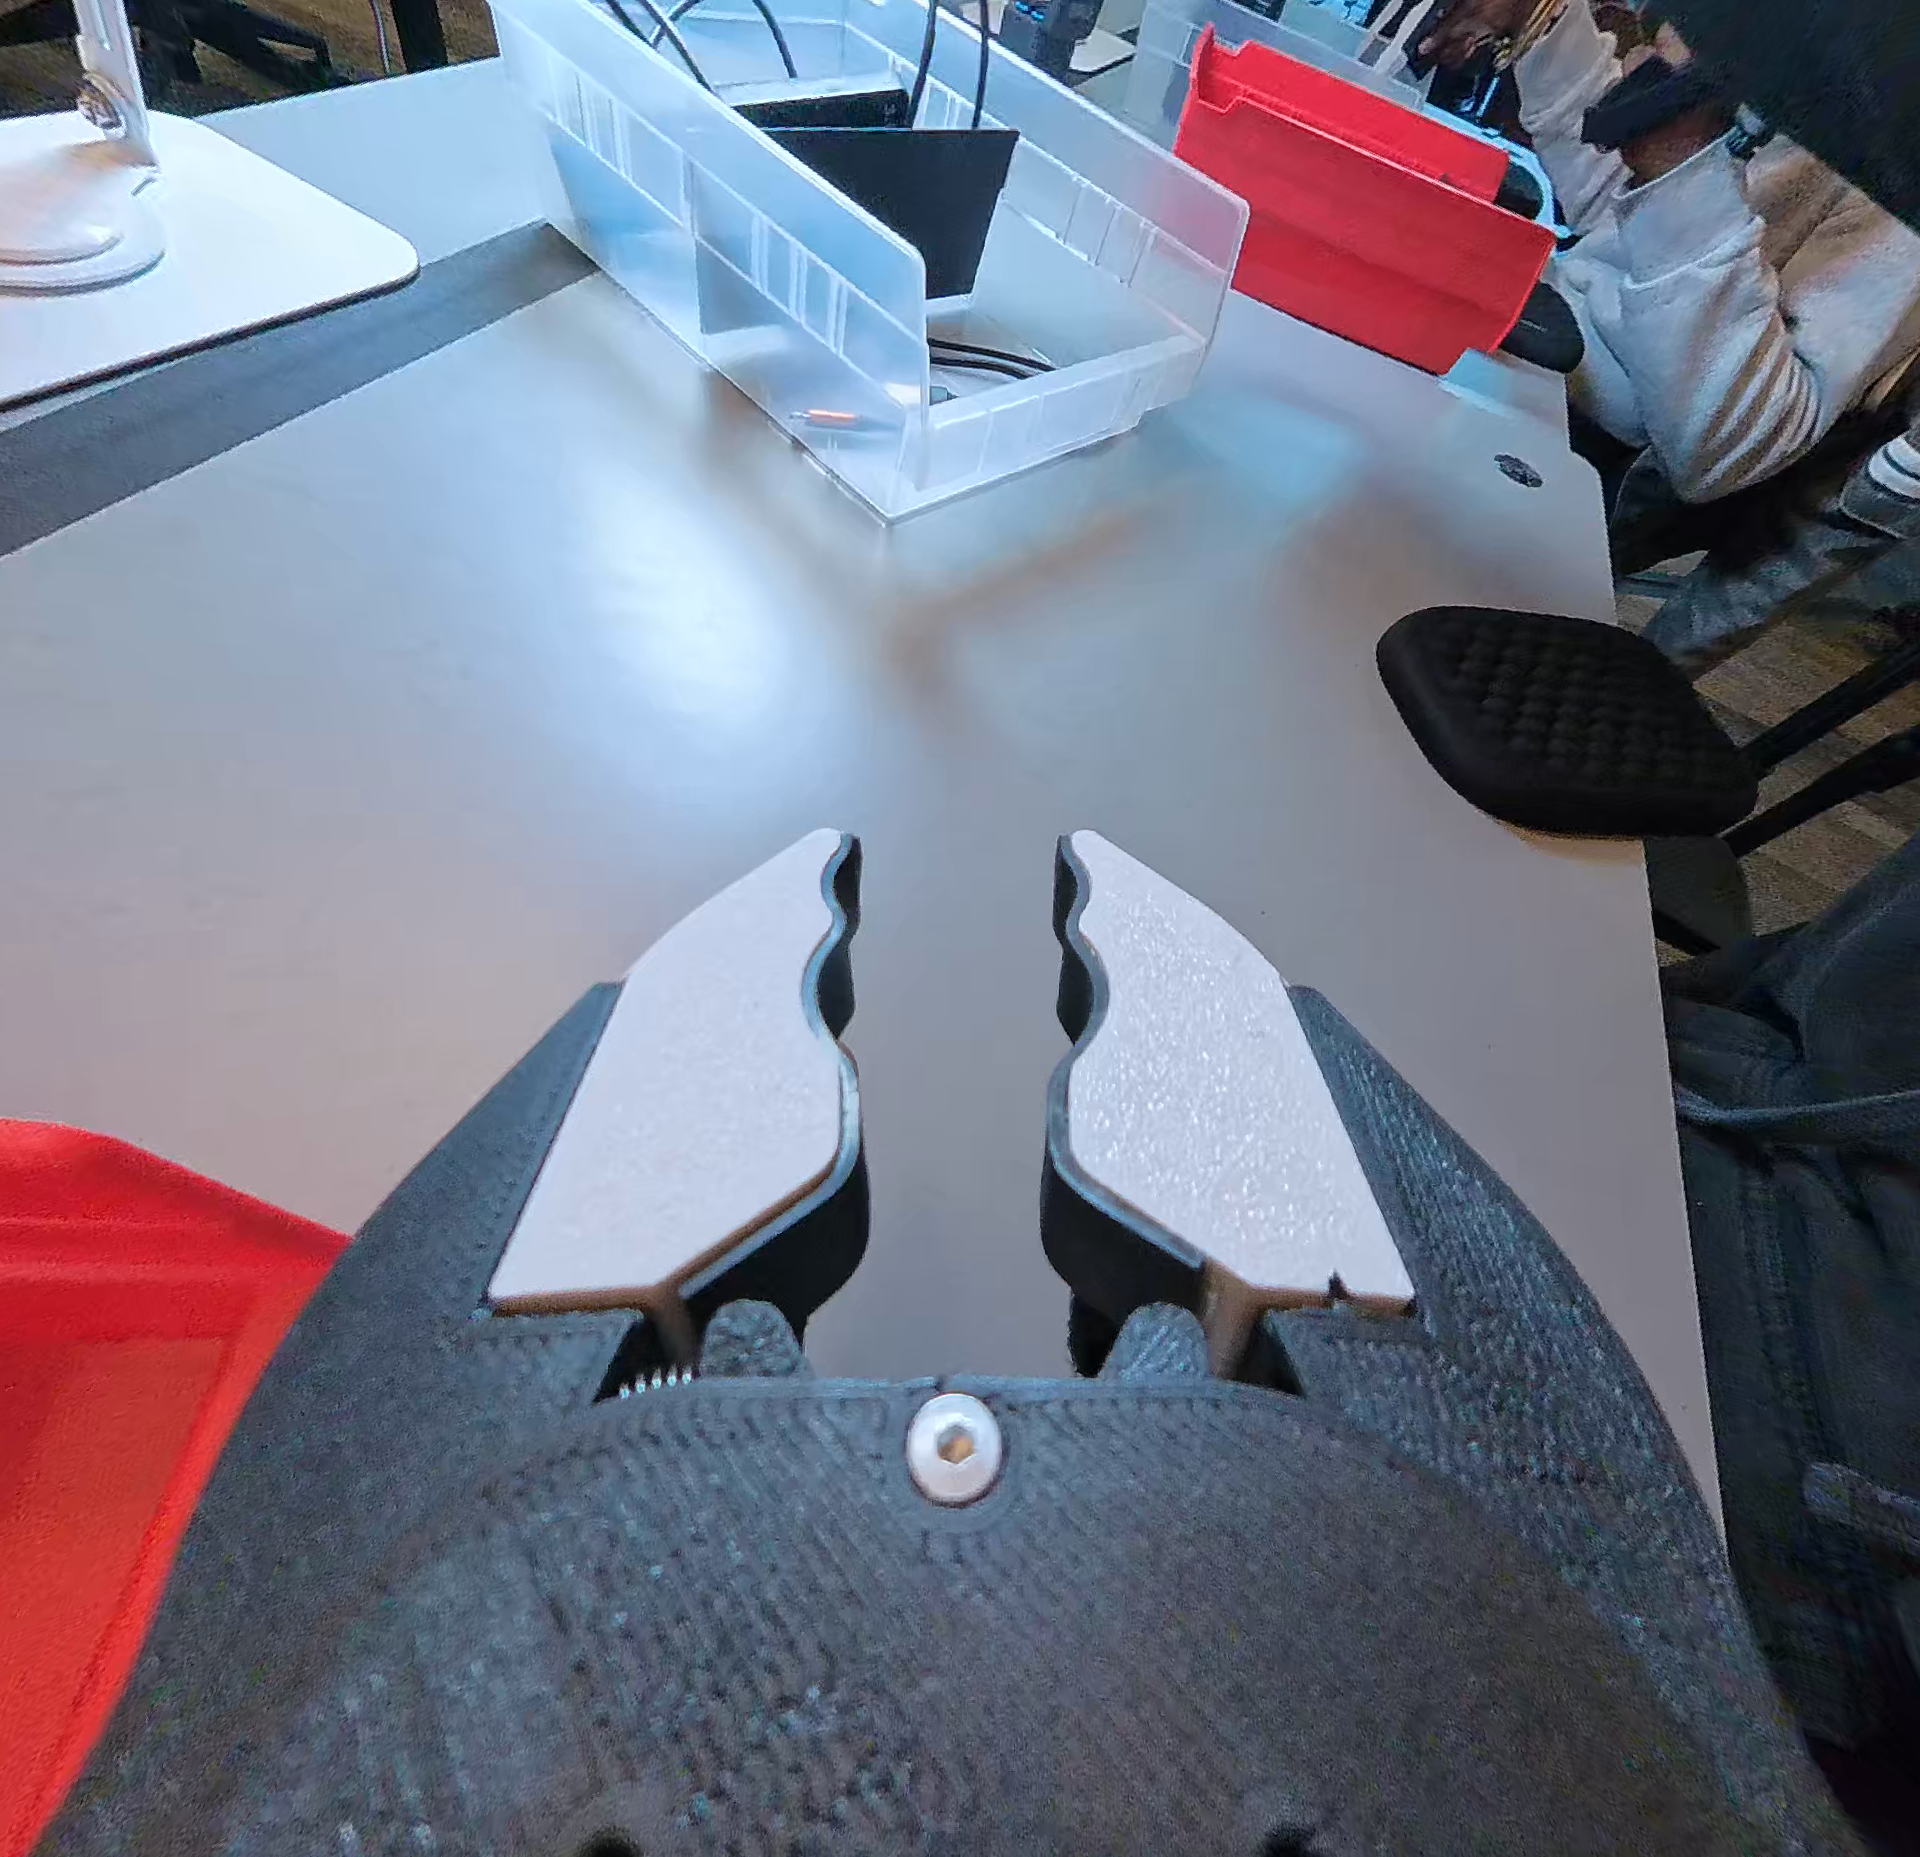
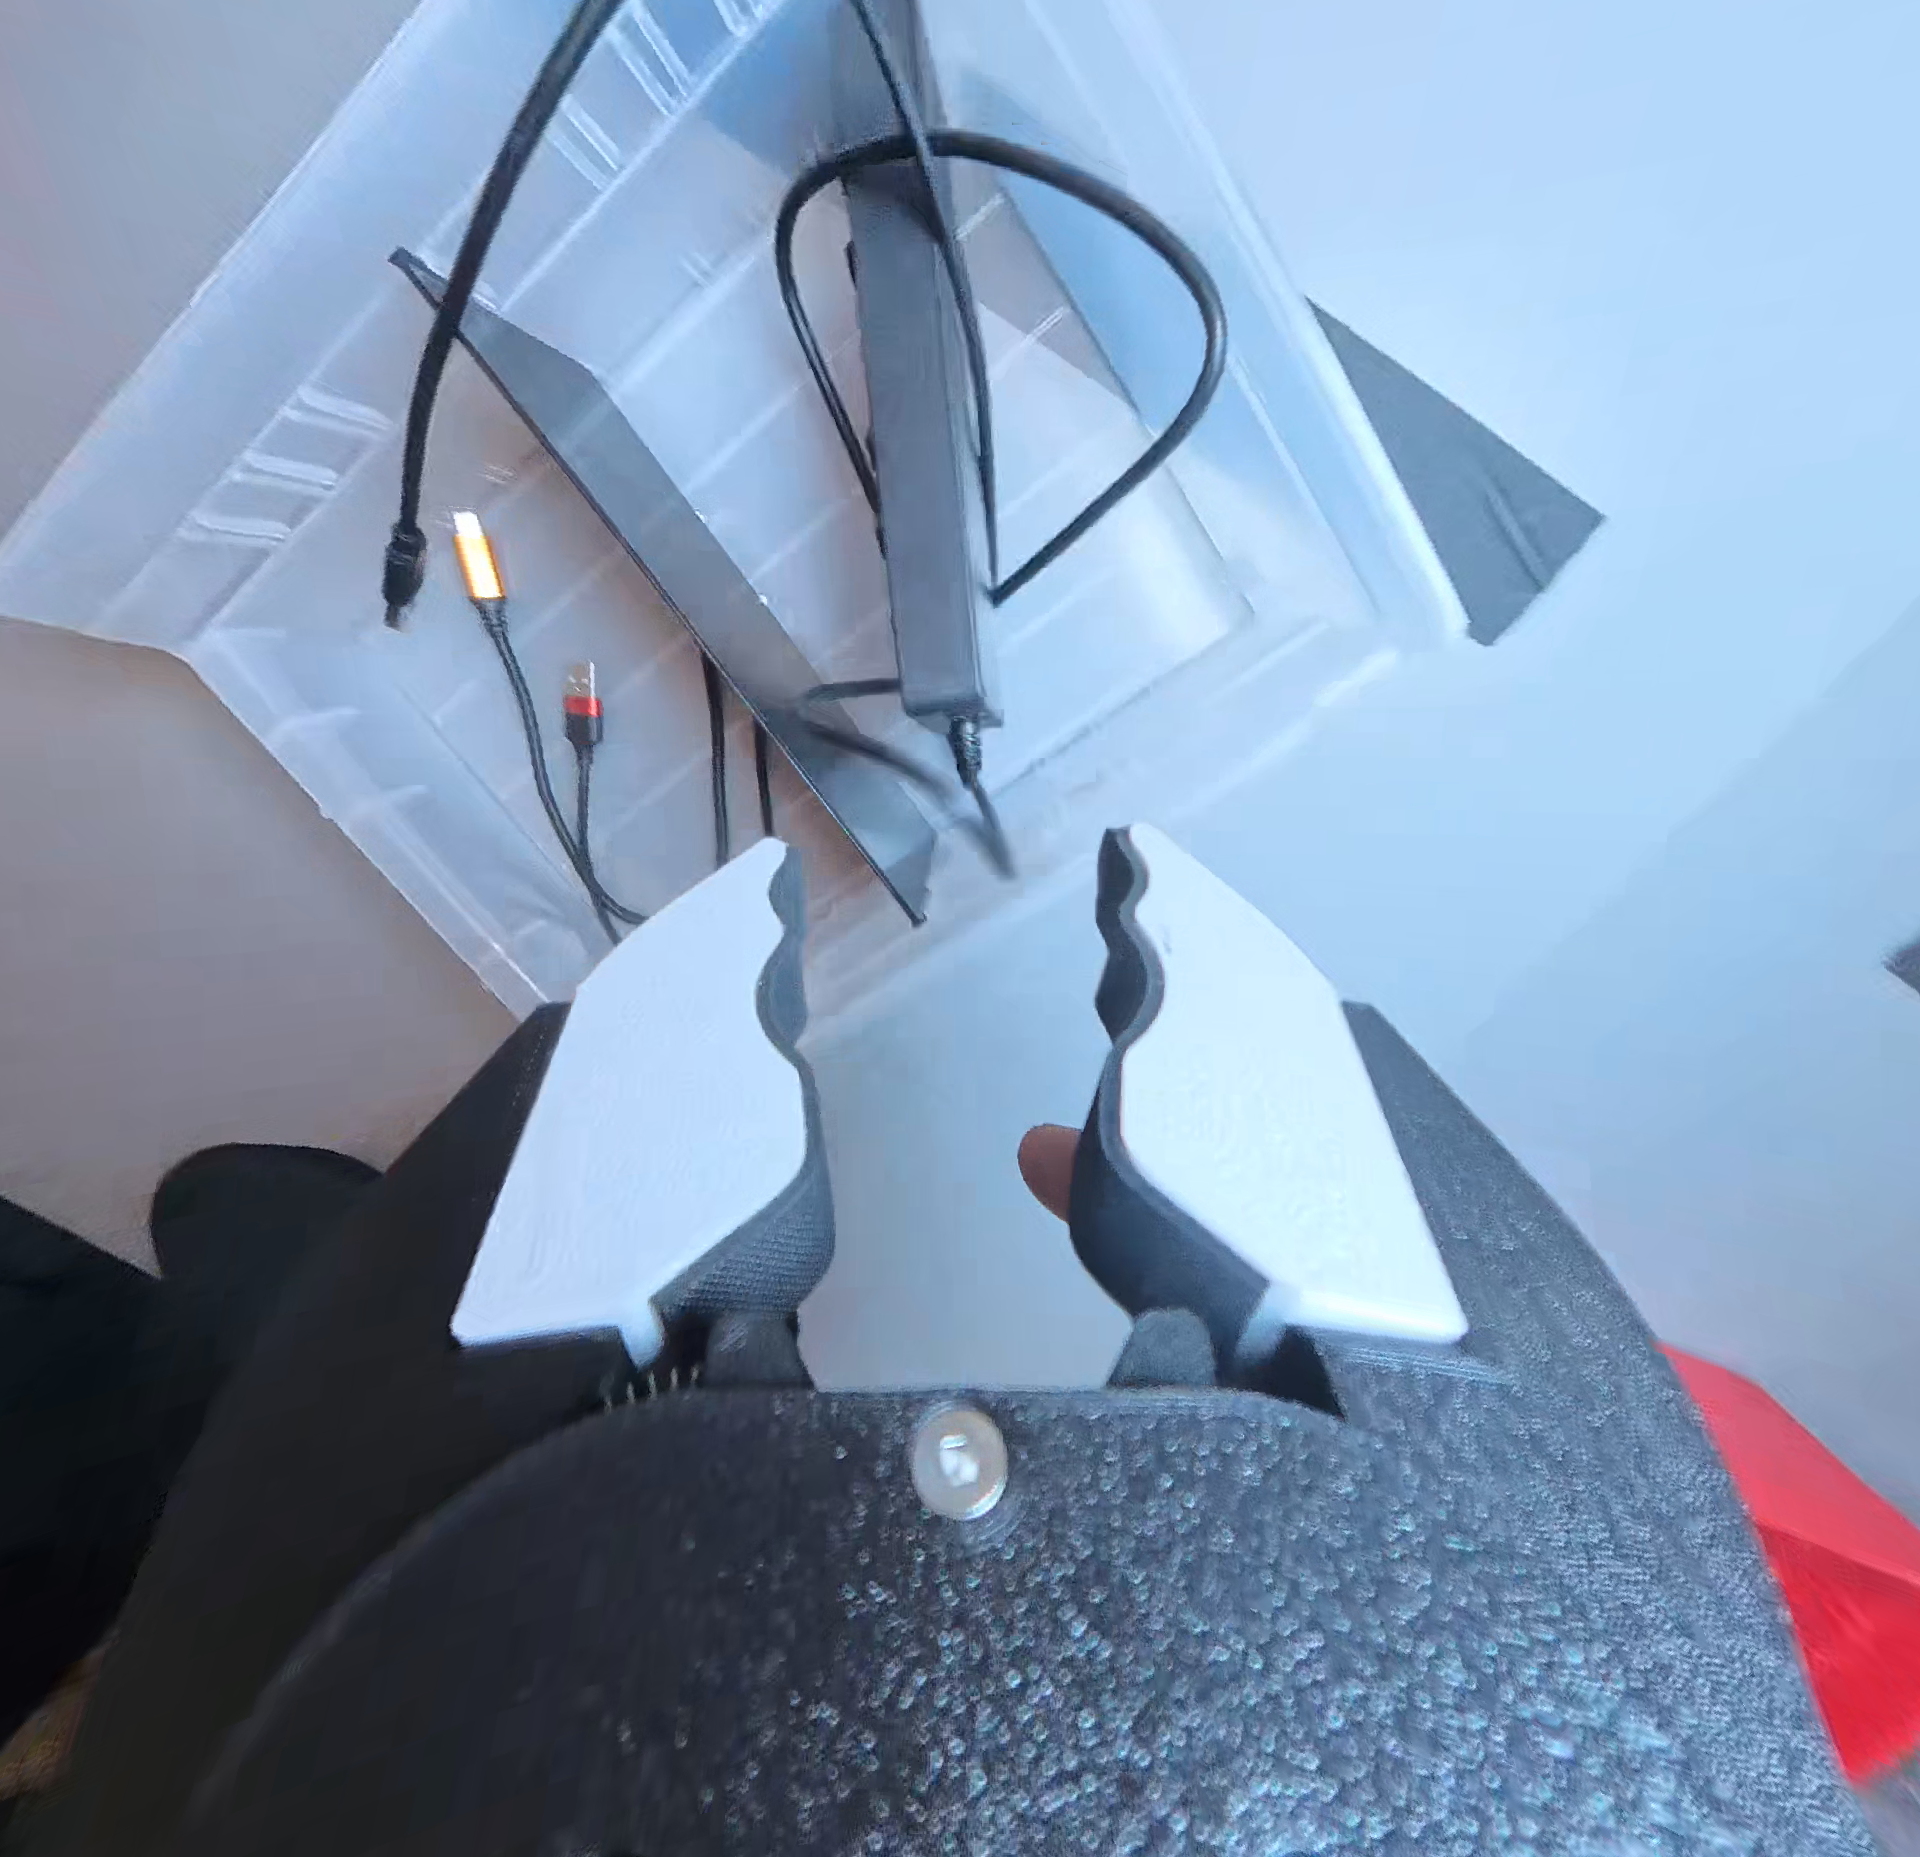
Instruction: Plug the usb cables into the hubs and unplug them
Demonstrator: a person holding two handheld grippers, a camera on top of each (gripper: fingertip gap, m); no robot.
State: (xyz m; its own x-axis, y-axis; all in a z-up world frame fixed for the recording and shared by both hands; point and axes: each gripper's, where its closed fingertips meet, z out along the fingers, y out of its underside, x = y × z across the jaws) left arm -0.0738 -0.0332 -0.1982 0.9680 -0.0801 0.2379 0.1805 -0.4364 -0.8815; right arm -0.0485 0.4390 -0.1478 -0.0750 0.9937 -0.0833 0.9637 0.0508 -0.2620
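Left gripper (image 1: 958,851) gapes empty above table (image 1: 520,716); clear bin (image 1: 1091,394) ahead, seemingly holding cables (image 1: 987,358)

Red bin (image 1: 1351,197), black chair seat (image 1: 1558,721), white stand base (image 1: 197,269), grey table (image 1: 520,716)

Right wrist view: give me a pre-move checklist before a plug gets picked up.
1. Right claw open, nothing held: ok.
2. Left claw open, nothing held: ok.
3. Orange-collared USB plug lying loose in the clear plastic bin: ok.
4. Red-collared USB plug loose beside it: ok.
5. Long black USB hub ports facing the claw: cannot tell.
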